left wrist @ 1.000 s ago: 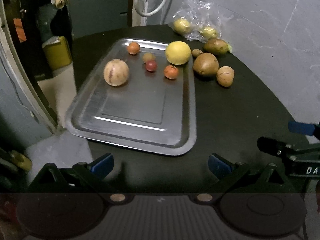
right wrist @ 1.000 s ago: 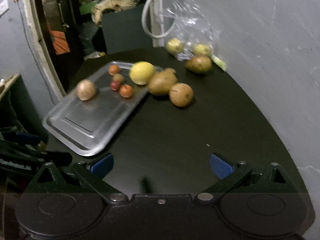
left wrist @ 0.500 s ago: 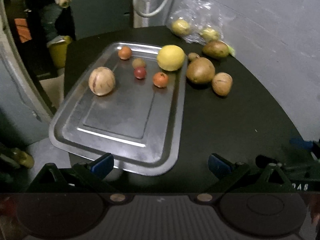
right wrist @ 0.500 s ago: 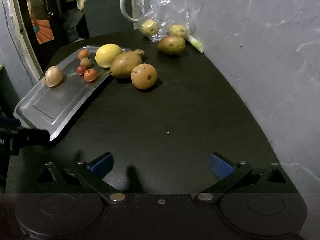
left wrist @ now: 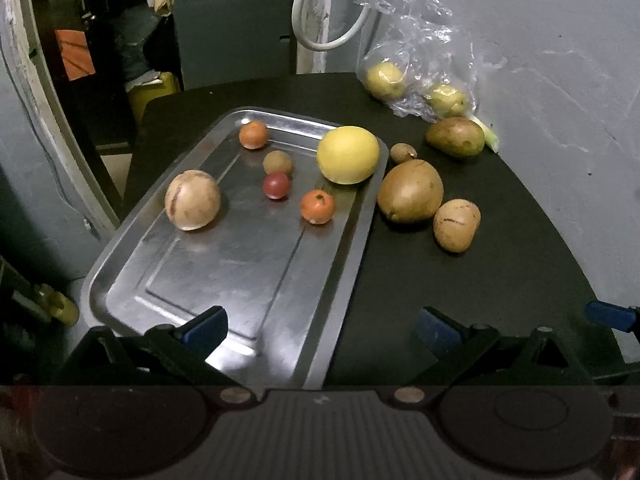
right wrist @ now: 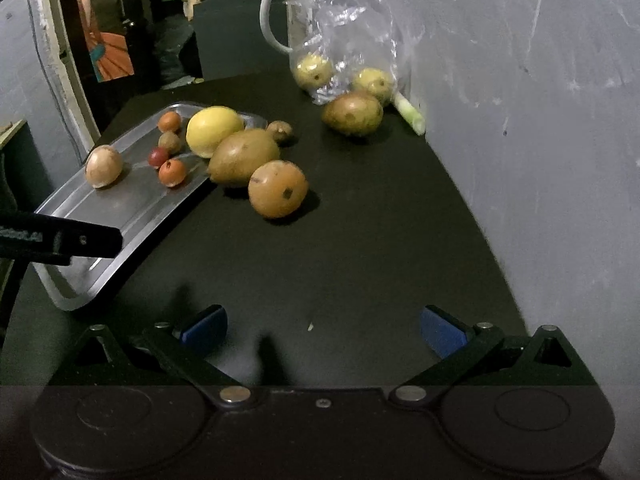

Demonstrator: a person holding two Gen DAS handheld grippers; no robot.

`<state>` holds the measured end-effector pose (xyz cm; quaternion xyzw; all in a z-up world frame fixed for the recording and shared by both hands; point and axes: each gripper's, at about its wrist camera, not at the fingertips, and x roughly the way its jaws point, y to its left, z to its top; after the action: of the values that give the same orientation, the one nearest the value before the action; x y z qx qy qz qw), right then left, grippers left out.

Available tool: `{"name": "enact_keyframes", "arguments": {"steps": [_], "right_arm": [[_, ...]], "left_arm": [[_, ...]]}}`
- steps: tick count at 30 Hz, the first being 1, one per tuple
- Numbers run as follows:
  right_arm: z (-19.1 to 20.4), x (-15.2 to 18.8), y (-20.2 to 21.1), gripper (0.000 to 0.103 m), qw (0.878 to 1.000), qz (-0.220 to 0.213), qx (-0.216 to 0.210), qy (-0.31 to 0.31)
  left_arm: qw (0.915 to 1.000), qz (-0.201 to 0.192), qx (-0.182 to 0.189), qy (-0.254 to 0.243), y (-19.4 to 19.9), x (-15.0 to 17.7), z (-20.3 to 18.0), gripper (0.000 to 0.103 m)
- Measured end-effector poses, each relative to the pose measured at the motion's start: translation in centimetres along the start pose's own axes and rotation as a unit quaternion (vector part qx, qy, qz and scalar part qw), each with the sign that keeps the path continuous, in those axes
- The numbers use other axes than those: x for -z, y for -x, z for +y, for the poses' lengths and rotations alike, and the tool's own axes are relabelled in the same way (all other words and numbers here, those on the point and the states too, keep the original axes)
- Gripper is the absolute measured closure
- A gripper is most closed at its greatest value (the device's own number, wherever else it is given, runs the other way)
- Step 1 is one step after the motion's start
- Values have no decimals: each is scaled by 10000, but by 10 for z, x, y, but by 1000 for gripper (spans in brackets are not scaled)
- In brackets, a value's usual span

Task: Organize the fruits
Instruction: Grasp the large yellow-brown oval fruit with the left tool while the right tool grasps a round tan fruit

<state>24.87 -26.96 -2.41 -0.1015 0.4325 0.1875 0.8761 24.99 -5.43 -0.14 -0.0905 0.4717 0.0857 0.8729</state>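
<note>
Fruits [left wrist: 348, 155] lie well beyond both spread jaws.

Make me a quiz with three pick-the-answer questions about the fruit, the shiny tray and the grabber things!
1. Where is the big yellow fruit?
A. In the plastic bag
B. On the metal tray, by its right rim
C. On the floor

2. How many fruits lie on the tray?
A. Two
B. Six
C. Ten

3. What are the left gripper and right gripper doing?
A. Both open, holding nothing
B. Both squeezing a fruit
C. One holds the bag

Answers:
1 B, it sits on the tray's far right side, beside the brown fruit that is off the tray.
2 B, the yellow one, a pale round one, two orange, one red and one small brown.
3 A, the blue pads stand wide apart with only tray or table between them.
</note>
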Motion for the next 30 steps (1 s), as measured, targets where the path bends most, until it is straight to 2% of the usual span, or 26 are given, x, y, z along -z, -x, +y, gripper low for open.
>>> {"name": "enact_keyframes", "arguments": {"steps": [9, 12, 16, 19, 22, 26, 28, 30], "right_arm": [[8, -15, -16, 1, 9967, -318, -267, 700], [15, -21, -26, 1, 9930, -310, -390, 1068], [18, -28, -37, 2, 9900, -393, -545, 1242], [18, -35, -46, 8, 9896, -505, -616, 1197], [22, -42, -59, 16, 9885, -501, -688, 1248], [28, -51, -72, 24, 9867, -611, -734, 1318], [30, -55, -79, 26, 9864, -652, -735, 1315], [31, -59, -84, 32, 9868, -671, -745, 1275]], "left_arm": [[9996, -59, 207, 190, -15, -36, -23, 1], [9991, -188, 362, 76, -22, -52, -33, 1], [9968, -275, 725, -194, -36, -69, -45, 1], [9955, -307, 837, -317, -45, -76, -51, 1], [9968, -210, 727, -274, -57, -83, -52, 4], [9969, -148, 766, -105, -62, -86, -47, 5], [9969, -132, 758, -154, -65, -87, -46, 6], [9967, -113, 766, -224, -67, -89, -48, 8]]}}
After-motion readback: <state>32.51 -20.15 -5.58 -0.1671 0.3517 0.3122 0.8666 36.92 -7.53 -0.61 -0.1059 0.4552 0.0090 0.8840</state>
